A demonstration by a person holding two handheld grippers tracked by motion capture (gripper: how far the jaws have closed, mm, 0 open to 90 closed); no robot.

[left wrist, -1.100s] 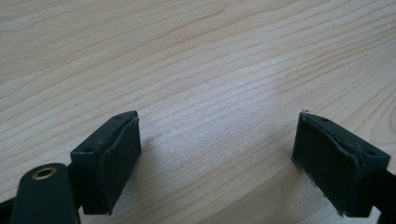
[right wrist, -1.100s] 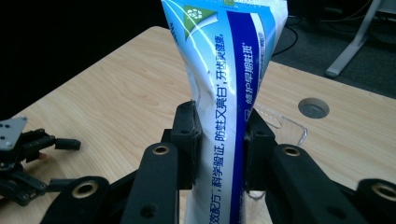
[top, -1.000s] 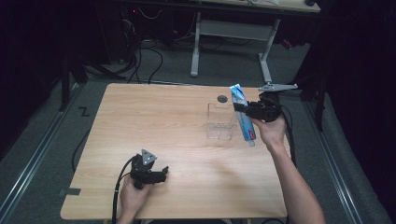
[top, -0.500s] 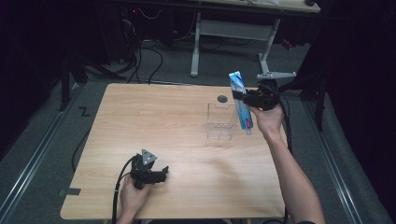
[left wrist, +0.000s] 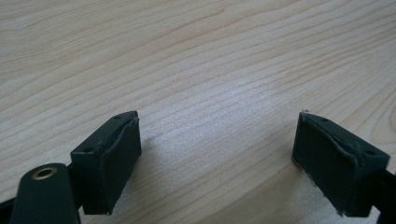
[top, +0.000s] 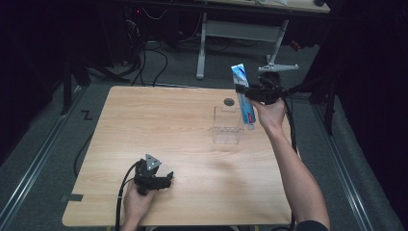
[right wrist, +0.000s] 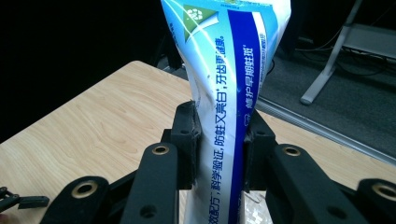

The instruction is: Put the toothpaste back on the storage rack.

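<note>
My right gripper (top: 250, 91) clamps a toothpaste tube (top: 243, 95) held nearly upright, cap down, just right of the clear box (top: 226, 126) at the table's far right. My left gripper (top: 166, 179) rests released, well apart, near left.

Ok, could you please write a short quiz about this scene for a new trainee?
1. True or false: the right tool holds the toothpaste tube.
2. What stands below the tube on the table? A) a clear plastic box B) a metal bowl C) a red mug
3. How do the jaws of the left tool stand: open or shut?

Key: 1 true. 2 A. 3 open, with nothing but bare wood between them.
</note>
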